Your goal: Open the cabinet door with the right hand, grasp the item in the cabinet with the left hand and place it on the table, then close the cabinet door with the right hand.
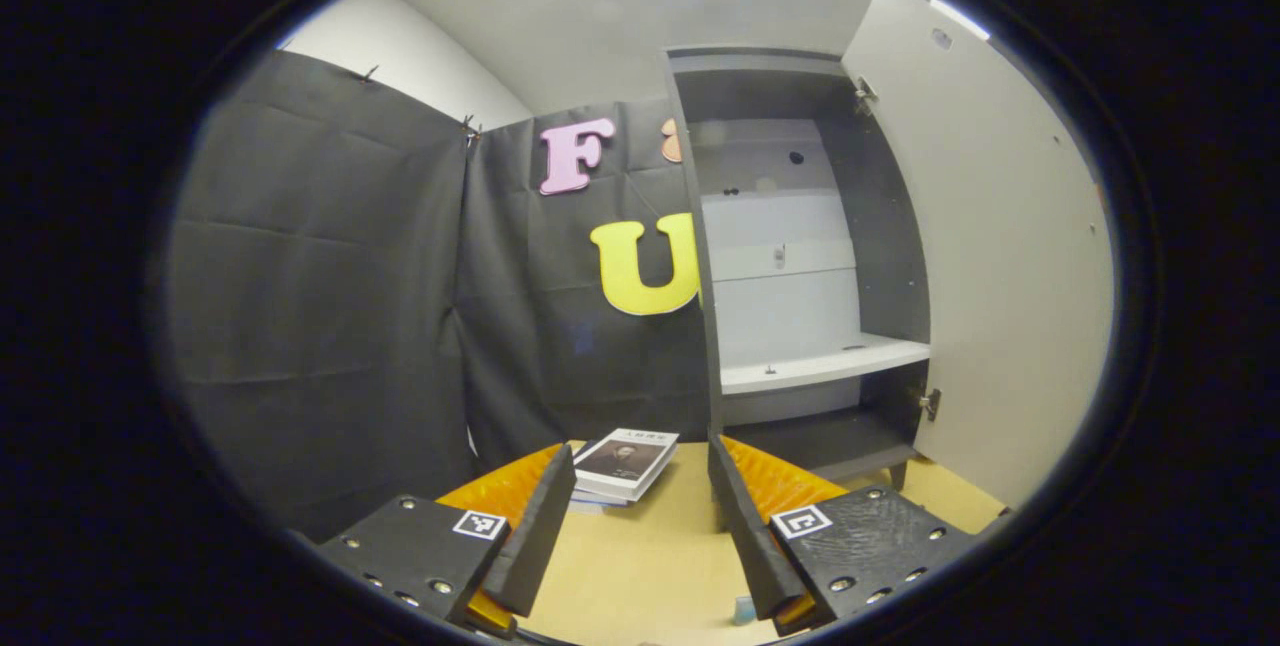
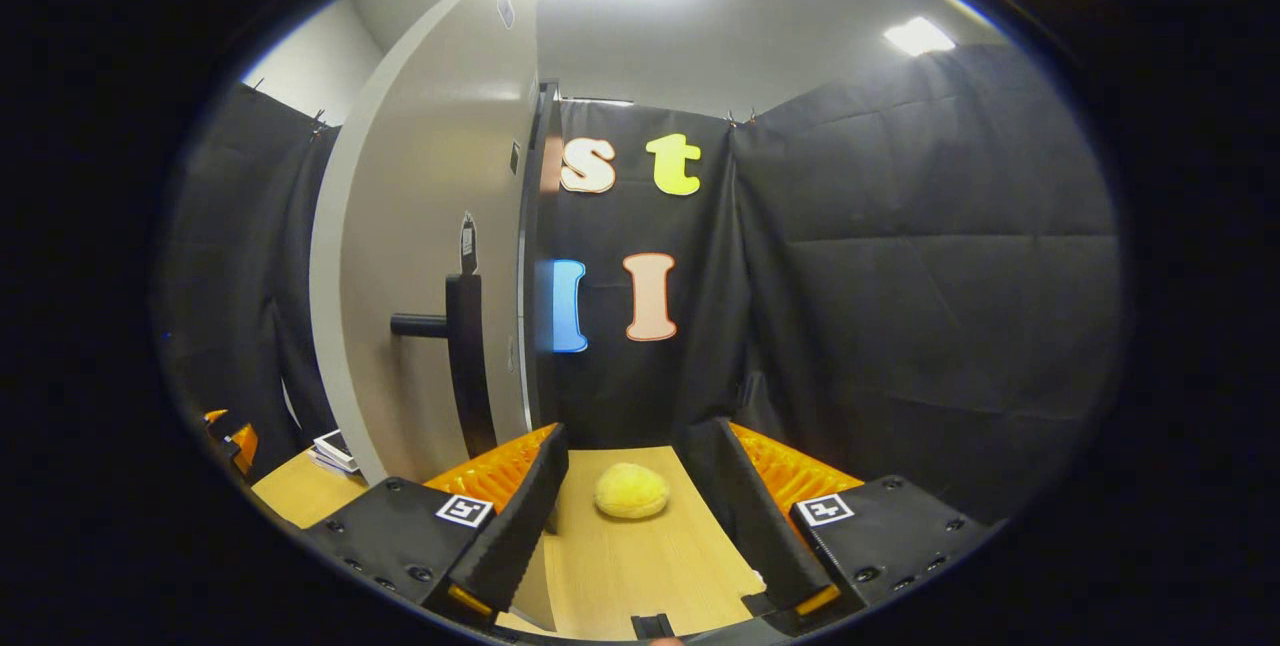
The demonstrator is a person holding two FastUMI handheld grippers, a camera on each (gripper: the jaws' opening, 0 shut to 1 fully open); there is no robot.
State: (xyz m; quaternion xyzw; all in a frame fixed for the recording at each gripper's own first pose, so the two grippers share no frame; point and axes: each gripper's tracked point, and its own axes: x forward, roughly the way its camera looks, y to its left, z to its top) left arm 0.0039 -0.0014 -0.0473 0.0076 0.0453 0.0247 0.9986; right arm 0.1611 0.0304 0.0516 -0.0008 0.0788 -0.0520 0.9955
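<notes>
In the left gripper view I see my left gripper with its fingers spread wide and nothing between them, held level above the table and facing the cabinet. Between the fingers, farther off, a stack of books lies flat on the table, just left of the cabinet's left wall; its long axis runs away from me and a little to the right. The cabinet stands open, its shelf is bare, and the door is swung out to the right. The right gripper view gives me the other side of the door, with its dark handle standing upright, and the books low at the left past the door's edge. There my right gripper is also spread wide, holding nothing, level over the table. A round yellow item rests on the table between its fingers, not touched by them.
</notes>
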